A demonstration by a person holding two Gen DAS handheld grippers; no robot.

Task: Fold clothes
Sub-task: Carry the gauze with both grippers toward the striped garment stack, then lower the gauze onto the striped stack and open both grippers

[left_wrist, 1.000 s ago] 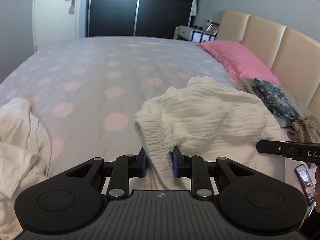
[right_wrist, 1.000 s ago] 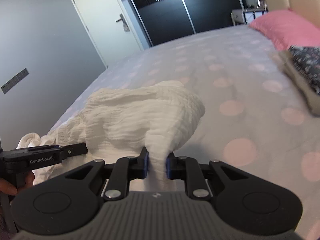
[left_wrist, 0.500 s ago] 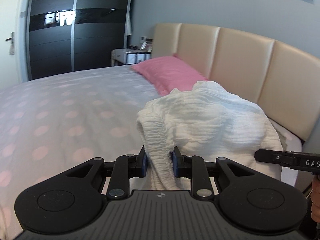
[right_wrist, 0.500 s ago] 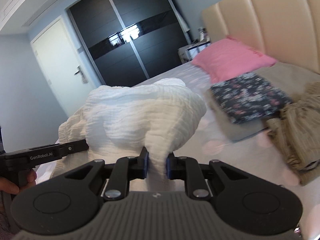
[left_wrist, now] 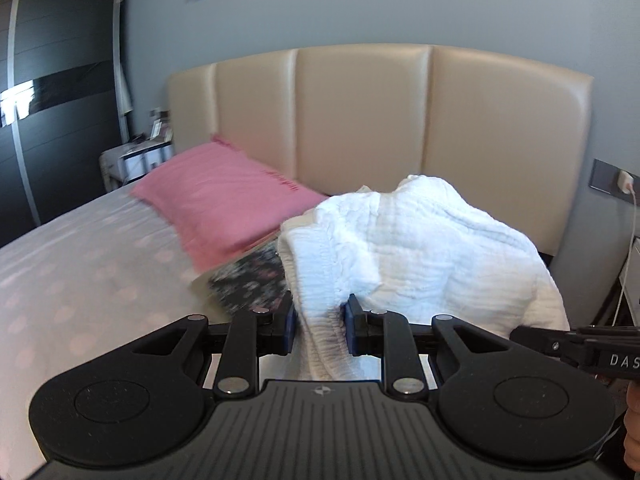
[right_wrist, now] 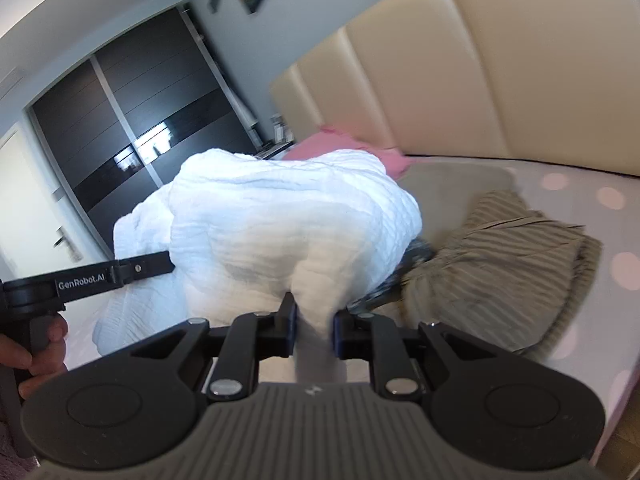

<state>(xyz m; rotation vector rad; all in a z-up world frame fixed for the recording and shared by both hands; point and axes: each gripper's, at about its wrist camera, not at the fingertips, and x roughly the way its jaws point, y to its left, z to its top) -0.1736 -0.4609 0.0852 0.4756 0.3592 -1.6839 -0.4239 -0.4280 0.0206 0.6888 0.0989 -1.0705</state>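
White garment bunched straight ahead of left claw, blocking forward. Patterned cloth and pink pillow ahead-left. Bare dotted sheet further left. Striped beige pile right of right claw.

Left gripper was clamped on the white garment, held bunched above the dotted bedsheet. Pink pillow lay against beige headboard; dark floral fabric sat just beside pillow.

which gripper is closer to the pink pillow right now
Left. The left gripper has the pink pillow just ahead-left; from the right gripper, the pillow lies farther off.
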